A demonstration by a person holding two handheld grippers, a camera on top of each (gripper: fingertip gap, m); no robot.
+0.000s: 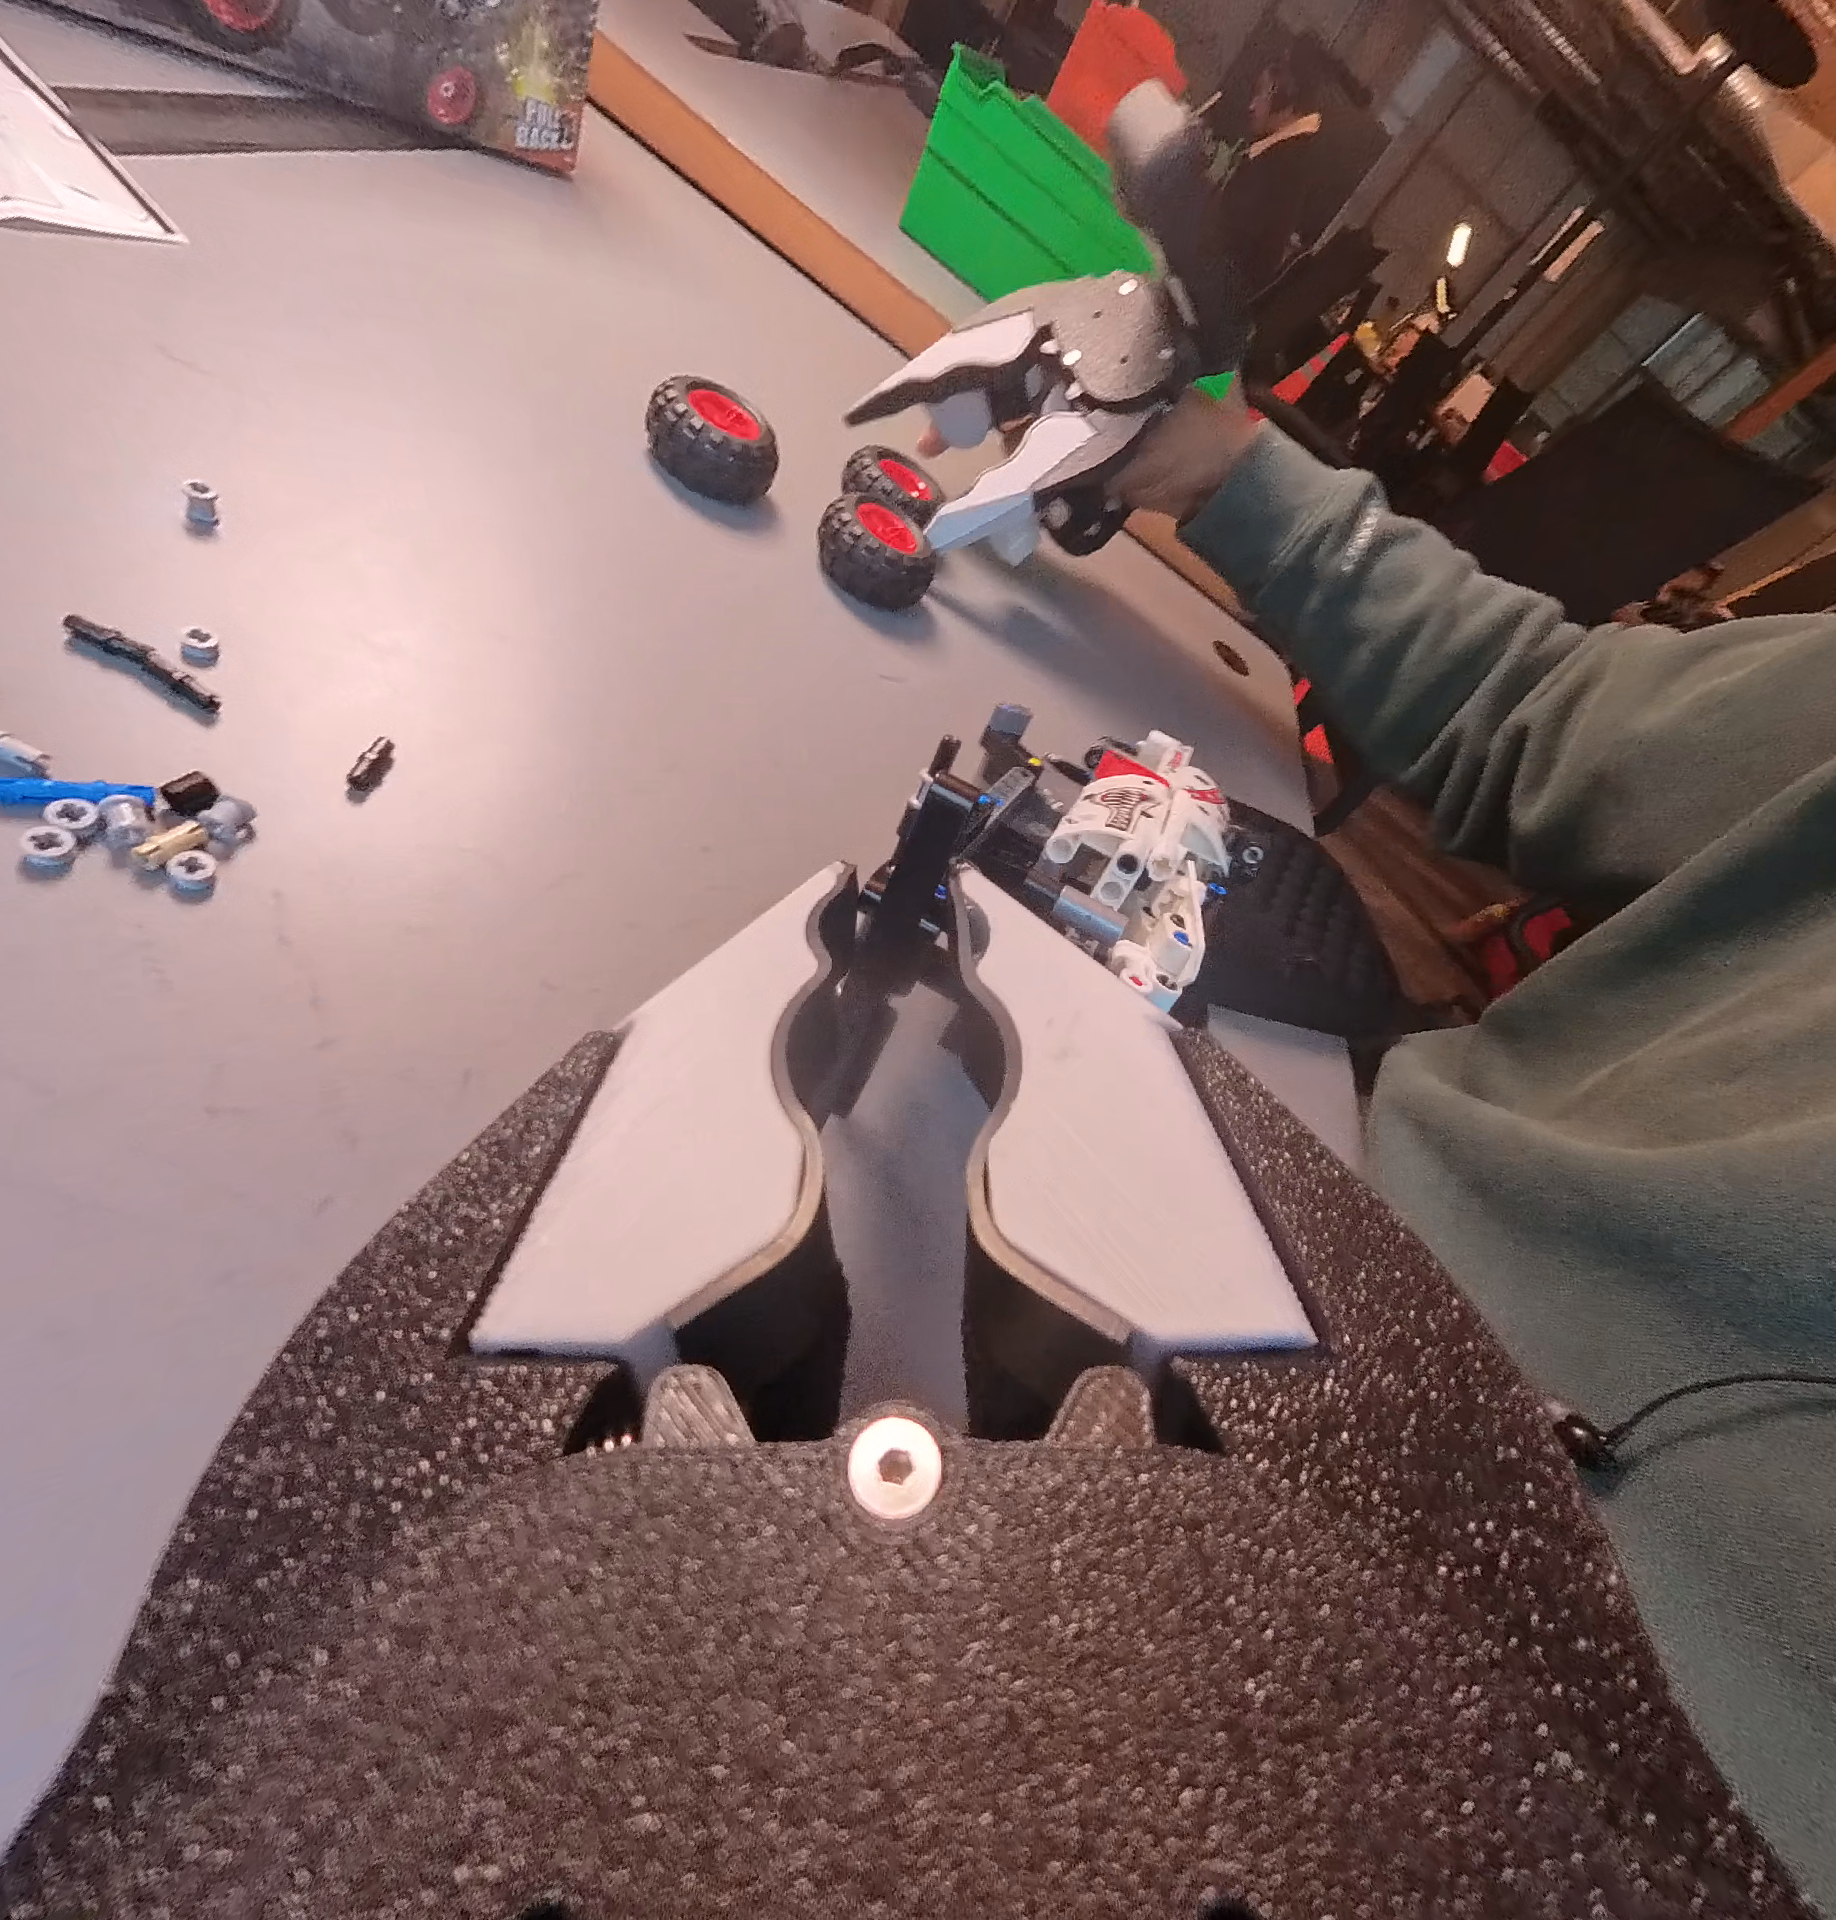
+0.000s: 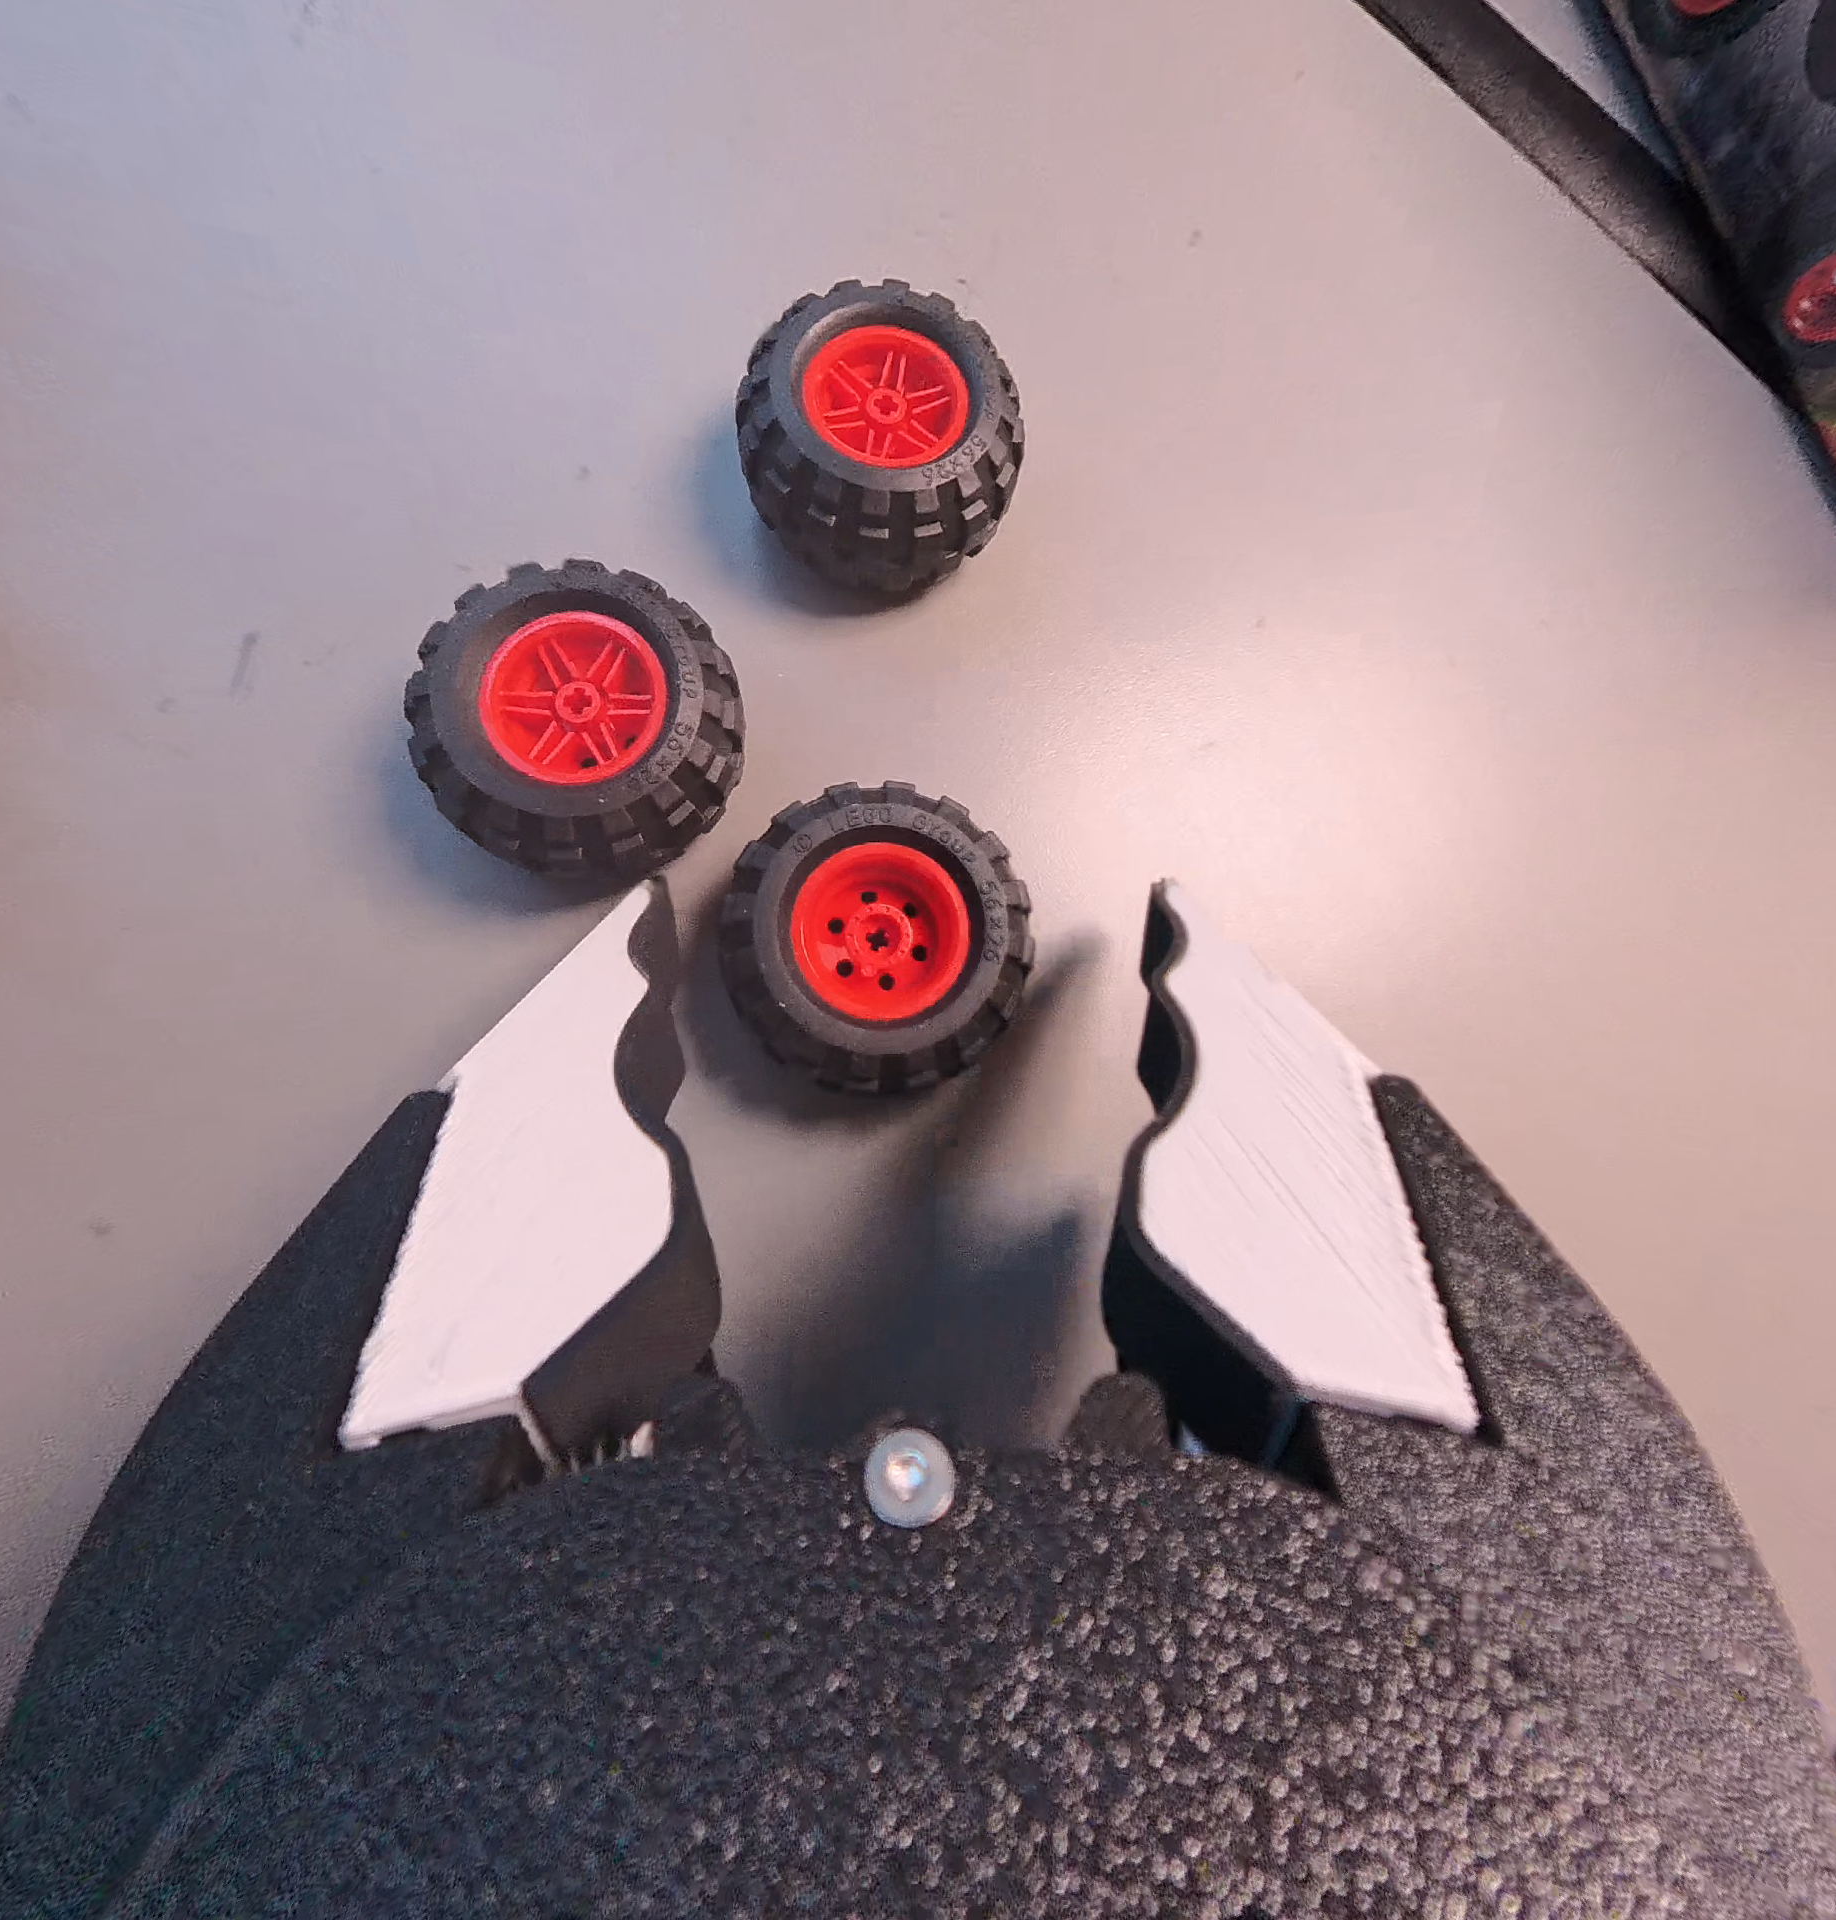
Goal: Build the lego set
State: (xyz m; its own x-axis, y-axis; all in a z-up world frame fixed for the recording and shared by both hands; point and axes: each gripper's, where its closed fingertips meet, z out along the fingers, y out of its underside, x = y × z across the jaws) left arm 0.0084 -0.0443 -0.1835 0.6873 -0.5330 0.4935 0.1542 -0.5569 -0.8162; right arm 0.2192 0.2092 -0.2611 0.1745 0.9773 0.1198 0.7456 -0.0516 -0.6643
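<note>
Left gripper (image 1: 898, 914) clamps model (image 1: 1101, 862) (contact hidden); right gripper (image 2: 898, 914) gapes.

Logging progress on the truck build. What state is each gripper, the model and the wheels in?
Left gripper: shut on the truck model's black frame.
Truck model: part-built, no wheels fitted.
Right gripper: open, over the nearest wheel.
Three wheels: loose on the table, lying flat.

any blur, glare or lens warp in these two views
Left wrist view: strong wide-angle warp bends the table edge, and the right hand-held gripper looks motion-blurred, as does the background. Right wrist view: the three wheels are sharp with soft shadows, a pale glare patch lies on the table, and the frame corners are soft.
</note>
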